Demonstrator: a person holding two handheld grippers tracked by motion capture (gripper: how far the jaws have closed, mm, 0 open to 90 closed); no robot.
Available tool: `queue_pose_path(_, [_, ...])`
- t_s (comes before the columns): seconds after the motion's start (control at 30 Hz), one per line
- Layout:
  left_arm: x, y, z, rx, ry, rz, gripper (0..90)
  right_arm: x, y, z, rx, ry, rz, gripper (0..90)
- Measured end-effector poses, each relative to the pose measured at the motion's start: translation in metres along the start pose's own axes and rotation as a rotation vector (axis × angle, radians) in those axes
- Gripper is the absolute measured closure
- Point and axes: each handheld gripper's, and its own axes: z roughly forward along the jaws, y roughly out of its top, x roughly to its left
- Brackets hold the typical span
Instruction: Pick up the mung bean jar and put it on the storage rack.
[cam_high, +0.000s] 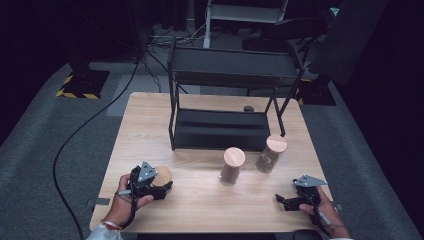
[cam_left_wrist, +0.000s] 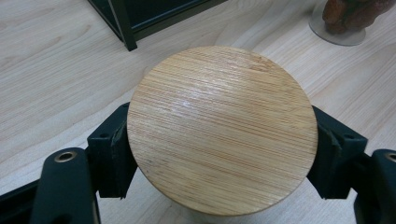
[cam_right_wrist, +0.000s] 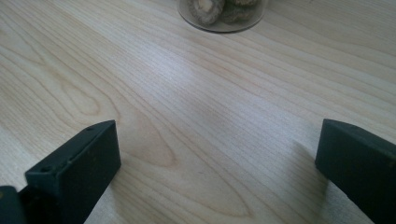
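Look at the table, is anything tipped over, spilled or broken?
Nothing stands out. All three wooden-lidded jars stand upright: one clamped in the left gripper, two before the black shelf rack. Nothing has spilled on the table. The right gripper rests open.

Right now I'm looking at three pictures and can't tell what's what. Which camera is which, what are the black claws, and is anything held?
A person works with two hand-held black grippers. The high view looks down on a light wooden table. The left gripper is shut on a round jar with a bamboo lid, seen from its own camera. The right gripper rests open over bare wood, holding nothing. Two more clear bamboo-lidded jars, a middle jar and a right jar, stand before a black metal two-tier shelf.
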Motion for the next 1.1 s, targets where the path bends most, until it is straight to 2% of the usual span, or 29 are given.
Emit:
queue_pose_path(0.17, [-0.0010, -0.0011, -0.0002, -0.004, 0.006, 0.015, 23.4, -0.0001, 0.0000, 0.0001, 0.000, 0.000, -0.001, 0.0])
queue_pose_path(0.53, [-0.0058, -0.0022, -0.0001, -0.012, 0.021, 0.019, 23.5, 0.0000, 0.0002, 0.0002, 0.000, 0.000, -0.001, 0.0])
queue_pose_path(0.93, [-0.0085, 0.0009, -0.0003, -0.007, 0.034, 0.006, 23.6, 0.0002, 0.0004, 0.0004, 0.000, 0.000, 0.000, 0.0])
queue_pose_path(1.1, [-0.0102, 0.0051, -0.0030, -0.014, 0.031, -0.026, 23.6, 0.0001, 0.0004, 0.0005, -0.001, 0.000, -0.001, 0.0])
